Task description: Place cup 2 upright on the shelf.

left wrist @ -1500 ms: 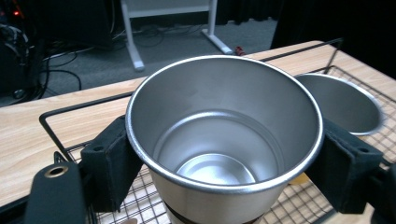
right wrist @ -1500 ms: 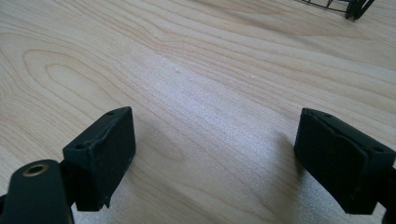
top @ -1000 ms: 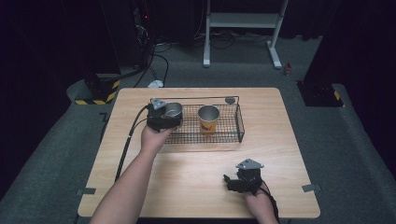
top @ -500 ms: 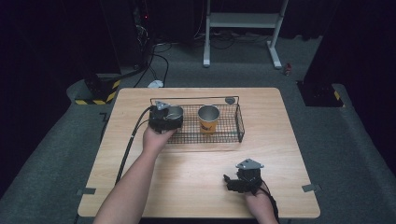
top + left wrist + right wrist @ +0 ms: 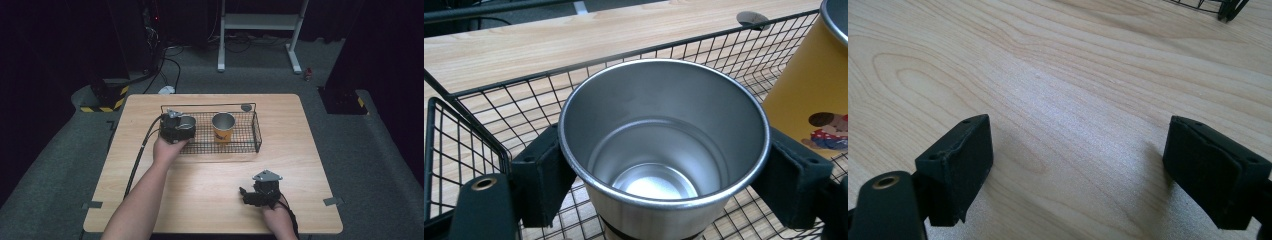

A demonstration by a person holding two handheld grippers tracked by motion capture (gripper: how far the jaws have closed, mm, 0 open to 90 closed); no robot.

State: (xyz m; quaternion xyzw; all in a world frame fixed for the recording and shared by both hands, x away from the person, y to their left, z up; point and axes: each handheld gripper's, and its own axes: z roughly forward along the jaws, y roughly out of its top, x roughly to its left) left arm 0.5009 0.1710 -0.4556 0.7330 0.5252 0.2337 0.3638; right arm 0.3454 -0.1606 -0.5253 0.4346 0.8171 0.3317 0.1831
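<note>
My left gripper (image 5: 664, 170) clamps the steel cup (image 5: 664, 150) inside the wire basket (image 5: 252, 131) — centre frame. Right gripper (image 5: 1083, 165) sits lower right, jaws spread wide over bare table (image 5: 1058, 75).

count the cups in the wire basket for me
2. A plain steel cup at the left end of the wire basket, clamped by the left gripper; a yellow cup stands near the middle.

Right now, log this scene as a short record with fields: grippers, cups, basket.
left gripper: shut on steel cup, at the basket's left end
right gripper: open, nothing between the jaws, low over bare table
steel cup: upright, empty
yellow cup: upright in basket, right of steel cup
basket: black wire, on table
</note>
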